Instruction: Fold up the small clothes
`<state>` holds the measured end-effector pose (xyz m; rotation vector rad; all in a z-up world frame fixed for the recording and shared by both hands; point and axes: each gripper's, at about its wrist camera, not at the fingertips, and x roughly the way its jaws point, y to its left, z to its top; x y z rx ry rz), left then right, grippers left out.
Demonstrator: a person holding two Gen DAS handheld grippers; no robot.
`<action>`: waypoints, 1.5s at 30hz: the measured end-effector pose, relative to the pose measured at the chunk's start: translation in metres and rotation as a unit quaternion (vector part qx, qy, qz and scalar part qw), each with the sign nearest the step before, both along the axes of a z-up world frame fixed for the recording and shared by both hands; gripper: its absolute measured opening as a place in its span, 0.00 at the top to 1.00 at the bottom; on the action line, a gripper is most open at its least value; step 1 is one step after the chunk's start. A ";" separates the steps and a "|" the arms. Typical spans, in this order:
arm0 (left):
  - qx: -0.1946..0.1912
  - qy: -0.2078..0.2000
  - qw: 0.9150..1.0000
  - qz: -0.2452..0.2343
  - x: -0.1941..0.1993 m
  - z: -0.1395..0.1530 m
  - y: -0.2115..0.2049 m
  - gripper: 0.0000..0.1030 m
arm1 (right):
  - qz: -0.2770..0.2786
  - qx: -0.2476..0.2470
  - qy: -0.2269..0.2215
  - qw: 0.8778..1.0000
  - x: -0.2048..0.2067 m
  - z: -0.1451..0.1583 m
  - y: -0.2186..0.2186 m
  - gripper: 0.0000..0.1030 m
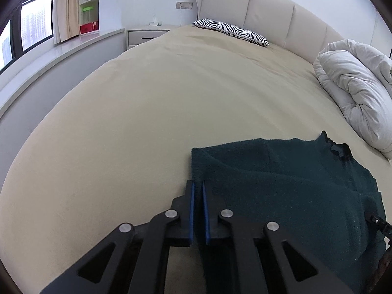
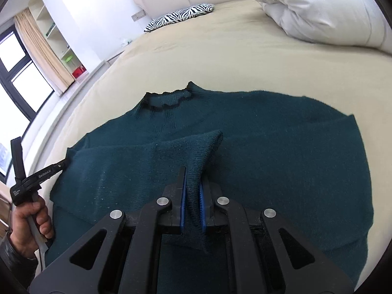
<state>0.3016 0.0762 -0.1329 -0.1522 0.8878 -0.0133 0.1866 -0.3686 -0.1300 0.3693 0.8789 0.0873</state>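
dark green sweater (image 2: 281,147) lies flat on the beige bed sheet (image 2: 245,56), collar (image 2: 167,99) toward the zebra pillow (image 2: 181,16). my right gripper (image 2: 193,193) is pinched on a sleeve cuff (image 2: 198,156), lifted over the sweater's chest. my left gripper (image 1: 197,197) sits at the sweater's left edge, jaws nearly together with a fold of that edge between them. white duvet (image 1: 355,85) sits bunched beyond the sweater.

The sweater (image 2: 269,152) is fuzzy, matt teal knit; beneath it the bed (image 1: 147,103) sheet is smooth beige cloth; the headboard (image 1: 269,7) looks leathery.
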 end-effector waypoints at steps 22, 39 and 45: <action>0.012 0.027 0.998 -0.047 -0.067 0.005 -0.019 0.80 | -0.018 0.065 0.031 0.997 -0.018 -0.021 -0.009 0.71; 0.000 0.014 0.999 -0.039 -0.070 -0.004 -0.007 0.84 | -0.035 0.054 0.034 0.997 -0.025 -0.031 -0.026 0.95; -0.019 0.009 0.999 -0.026 -0.078 0.007 0.002 0.63 | -0.045 0.125 0.029 0.991 -0.029 -0.042 -0.042 0.96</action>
